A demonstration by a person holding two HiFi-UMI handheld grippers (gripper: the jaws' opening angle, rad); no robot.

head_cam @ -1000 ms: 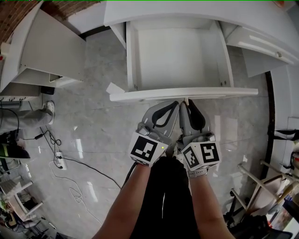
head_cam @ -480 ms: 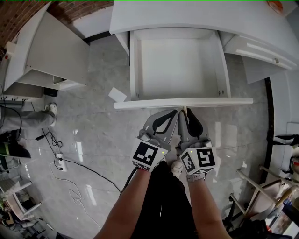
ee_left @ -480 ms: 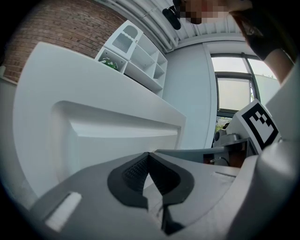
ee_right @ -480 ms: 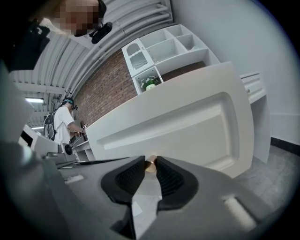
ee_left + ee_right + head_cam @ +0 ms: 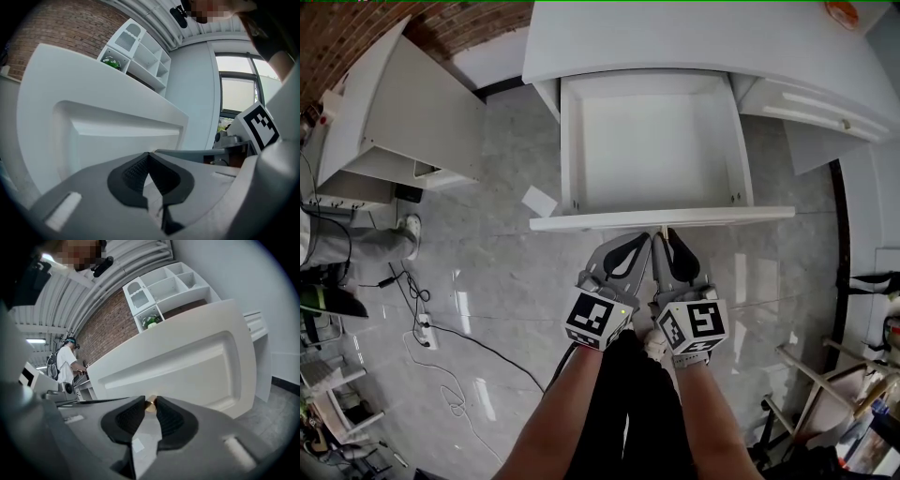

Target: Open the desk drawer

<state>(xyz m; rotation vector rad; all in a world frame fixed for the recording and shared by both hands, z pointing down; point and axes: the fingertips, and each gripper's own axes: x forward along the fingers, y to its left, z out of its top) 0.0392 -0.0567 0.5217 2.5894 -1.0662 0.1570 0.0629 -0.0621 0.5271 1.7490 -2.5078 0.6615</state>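
My right gripper (image 5: 150, 401) has its jaws pinched onto the small brass knob (image 5: 150, 405) of the drawer front (image 5: 187, 366), which fills the space just ahead of the jaws. Just to its left, my left gripper (image 5: 149, 155) has its jaws pressed together with nothing between them. It sits close up against the same white front, but I cannot tell whether it touches it.

Ahead of both tools, in the head view, the drawer (image 5: 652, 141) is pulled well out from under the desk top (image 5: 675, 37). Its bare white bottom shows between the two side walls. I judge the task almost done, if not complete. What is left is at most a little more travel, then letting go of the knob.

The rear of the drawer runs in under the desk edge, so I cannot see the back wall. I also cannot tell how much travel the runners have left. In the head view the jaws all but cover the knob.
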